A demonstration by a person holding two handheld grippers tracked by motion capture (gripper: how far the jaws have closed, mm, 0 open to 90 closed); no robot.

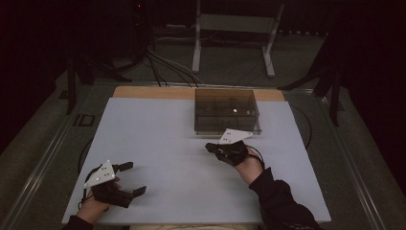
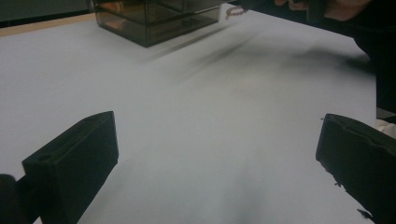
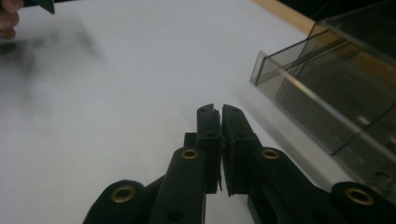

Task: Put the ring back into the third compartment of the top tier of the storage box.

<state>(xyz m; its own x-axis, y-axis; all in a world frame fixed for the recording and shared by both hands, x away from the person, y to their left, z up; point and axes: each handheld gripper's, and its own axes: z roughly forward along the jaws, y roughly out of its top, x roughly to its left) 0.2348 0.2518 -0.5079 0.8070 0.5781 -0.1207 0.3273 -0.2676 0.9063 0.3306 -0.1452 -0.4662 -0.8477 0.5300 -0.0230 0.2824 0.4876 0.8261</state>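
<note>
The left gripper (image 1: 128, 178) rests low on the white table (image 1: 158, 139), well to the near-left of the smoky clear box (image 1: 227, 111), its jaws spread wide with nothing between them; parked there, it seems to be waiting, out of the working hand's way. Between it and the box lies bare tabletop, plenty of room to sweep across. The right gripper (image 1: 211, 147) sits just in front of the box's near wall, jaws pressed together on nothing, pointing leftward along that wall; from the right gripper view the box's front corner (image 3: 261, 65) stands close on the jaws' right. The box sits toward the table's far edge, by the wooden strip (image 1: 153, 92), so approach room is mainly in front of the box and to its sides
</note>
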